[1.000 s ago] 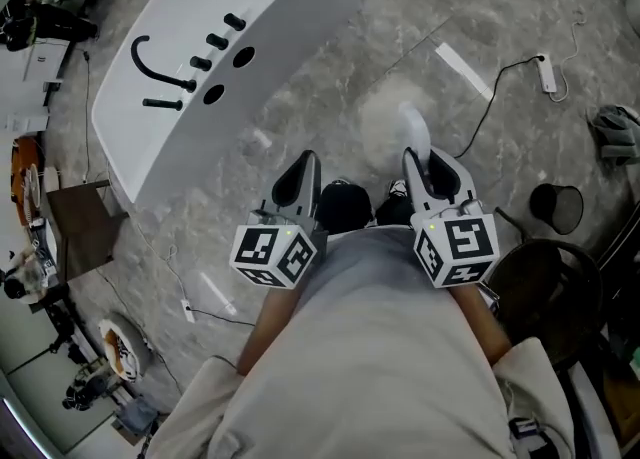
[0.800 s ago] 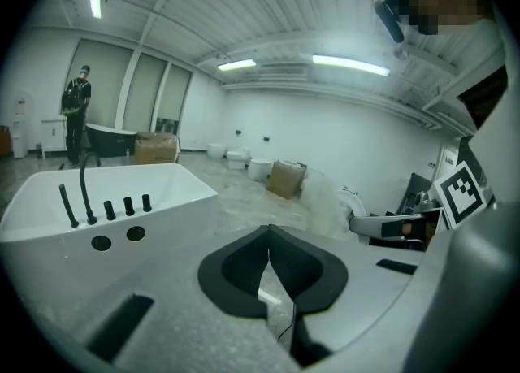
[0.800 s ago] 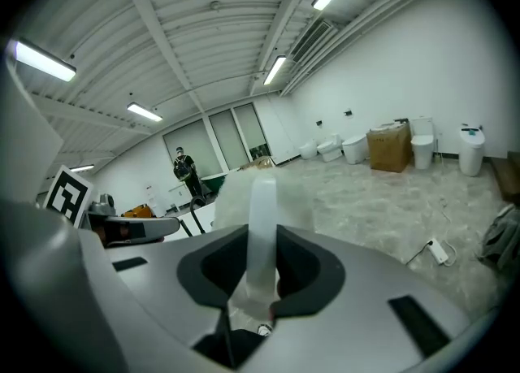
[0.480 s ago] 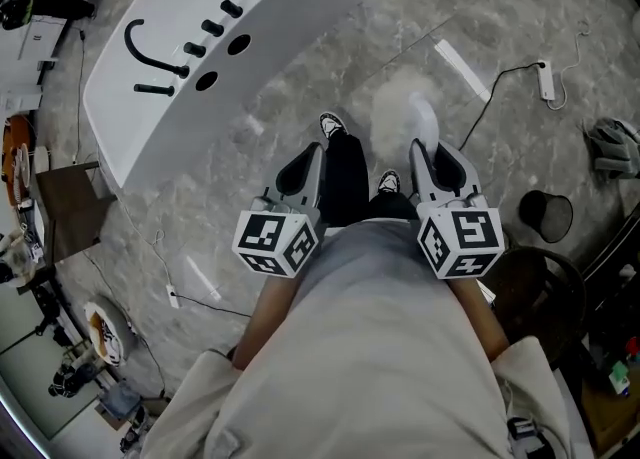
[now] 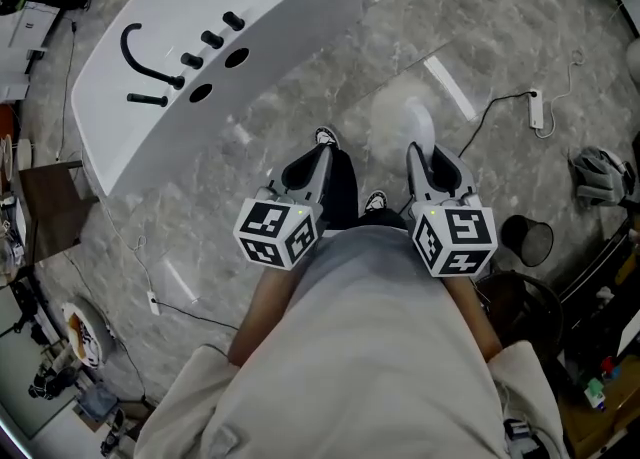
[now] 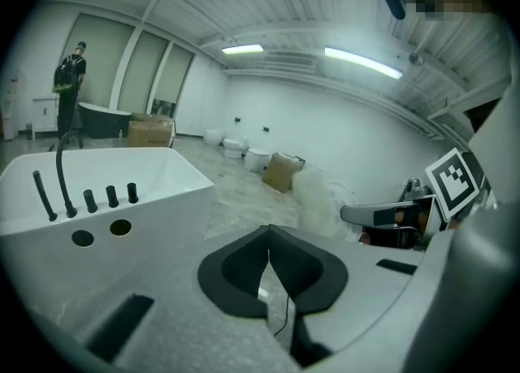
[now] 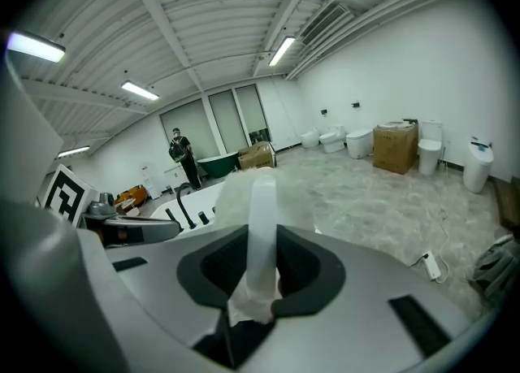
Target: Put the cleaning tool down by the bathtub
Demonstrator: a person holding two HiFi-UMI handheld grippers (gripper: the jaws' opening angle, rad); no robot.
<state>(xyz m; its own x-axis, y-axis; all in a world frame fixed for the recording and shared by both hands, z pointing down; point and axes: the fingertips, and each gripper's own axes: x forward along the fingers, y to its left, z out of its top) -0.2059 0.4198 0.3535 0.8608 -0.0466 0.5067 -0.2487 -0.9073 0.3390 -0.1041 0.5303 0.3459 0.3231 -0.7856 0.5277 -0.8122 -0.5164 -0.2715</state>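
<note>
The white bathtub (image 5: 200, 67) with a black faucet (image 5: 145, 62) lies at the upper left of the head view, beyond my hands. My right gripper (image 5: 416, 153) is shut on the white handle (image 7: 262, 225) of the cleaning tool. The tool's fluffy white head (image 5: 408, 119) sticks out past the jaws over the marble floor, to the right of the tub. My left gripper (image 5: 323, 152) is shut with nothing in it, and its jaw tips meet (image 6: 268, 251). The tub (image 6: 106, 201) fills the left of the left gripper view. The tub (image 7: 199, 201) also shows behind the fluffy head (image 7: 260, 188).
A power strip (image 5: 536, 109) with a black cable lies on the floor at the right. Near it are a black bin (image 5: 528, 239), a dark round stool (image 5: 530, 302) and a grey bundle (image 5: 598, 173). A brown board (image 5: 50, 212) stands left of the tub. A person (image 6: 70, 79) stands far off.
The person carrying the grippers has stepped forward, one shoe now ahead. Both grippers came along, side by side, the tool still in the right one. The power strip and bin slid left in view.
</note>
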